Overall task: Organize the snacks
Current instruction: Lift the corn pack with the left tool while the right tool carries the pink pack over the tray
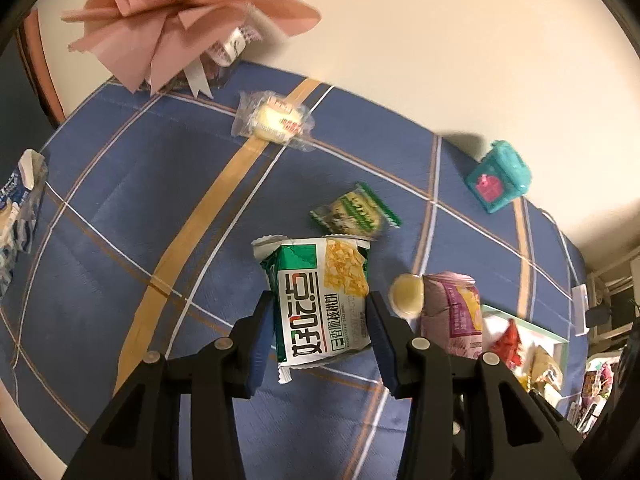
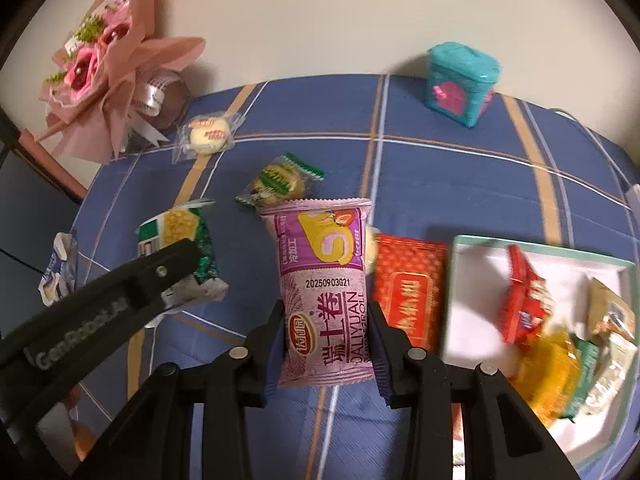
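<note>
Green-and-white snack packet (image 1: 320,300) clamped between the pads of the left gripper (image 1: 320,328), lifted clear of the blue plaid tablecloth (image 1: 140,208). Pink Swiss-roll packet (image 2: 324,292) pinched the same way in the right gripper (image 2: 326,340), just right of the green-and-white packet, also off the cloth. Both jaws narrowed tight onto their packets, no slack showing.

Beyond the pink packet: small green-wrapped biscuit (image 2: 280,182) lying on the cloth; further back, clear-wrapped round pastry (image 2: 208,134). Right of the pink packet: pale yellow round item (image 1: 407,295) partly hidden, then a red-orange flat packet (image 2: 410,296) touching the white tray (image 2: 472,280). Inside the tray: red packet (image 2: 524,296), yellow one (image 2: 552,376), several more bunched at its right end, blurred. Far right of the pink packet, teal box (image 2: 460,84) by the wall. Far left, pink bouquet (image 2: 108,80); torn blue-and-white wrapper (image 2: 58,272) at the cloth's edge.
</note>
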`<action>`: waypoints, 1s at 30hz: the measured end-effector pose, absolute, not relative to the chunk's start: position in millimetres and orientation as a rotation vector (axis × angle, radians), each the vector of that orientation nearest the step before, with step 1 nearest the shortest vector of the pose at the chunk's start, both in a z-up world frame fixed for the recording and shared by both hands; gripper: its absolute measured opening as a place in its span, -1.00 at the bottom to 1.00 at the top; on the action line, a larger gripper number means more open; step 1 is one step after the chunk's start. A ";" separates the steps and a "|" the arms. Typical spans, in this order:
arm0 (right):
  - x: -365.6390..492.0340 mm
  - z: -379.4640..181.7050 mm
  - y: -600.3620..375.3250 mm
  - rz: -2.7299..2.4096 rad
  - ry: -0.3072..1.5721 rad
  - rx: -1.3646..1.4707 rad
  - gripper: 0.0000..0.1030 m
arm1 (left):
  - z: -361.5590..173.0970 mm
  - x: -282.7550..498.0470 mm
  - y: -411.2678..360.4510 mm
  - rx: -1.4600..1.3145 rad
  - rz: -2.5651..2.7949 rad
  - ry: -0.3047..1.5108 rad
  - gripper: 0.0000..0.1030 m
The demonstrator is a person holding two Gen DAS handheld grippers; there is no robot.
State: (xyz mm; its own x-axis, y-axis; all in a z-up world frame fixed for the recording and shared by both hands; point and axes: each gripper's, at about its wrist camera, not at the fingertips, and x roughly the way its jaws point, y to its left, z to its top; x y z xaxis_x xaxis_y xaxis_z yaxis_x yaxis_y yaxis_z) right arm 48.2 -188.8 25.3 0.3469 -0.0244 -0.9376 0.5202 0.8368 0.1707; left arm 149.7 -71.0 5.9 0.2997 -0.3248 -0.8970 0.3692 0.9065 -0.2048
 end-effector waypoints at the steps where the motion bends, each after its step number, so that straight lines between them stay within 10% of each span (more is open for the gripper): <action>1: 43.3 30.0 -191.8 -0.385 1.171 0.491 -0.22 | 8.2 145.9 -71.7 0.047 -0.467 1.173 -0.09; 30: -120.0 122.1 -331.1 -0.743 0.983 0.643 -0.22 | 51.3 19.9 -172.7 0.190 -0.747 1.082 -0.09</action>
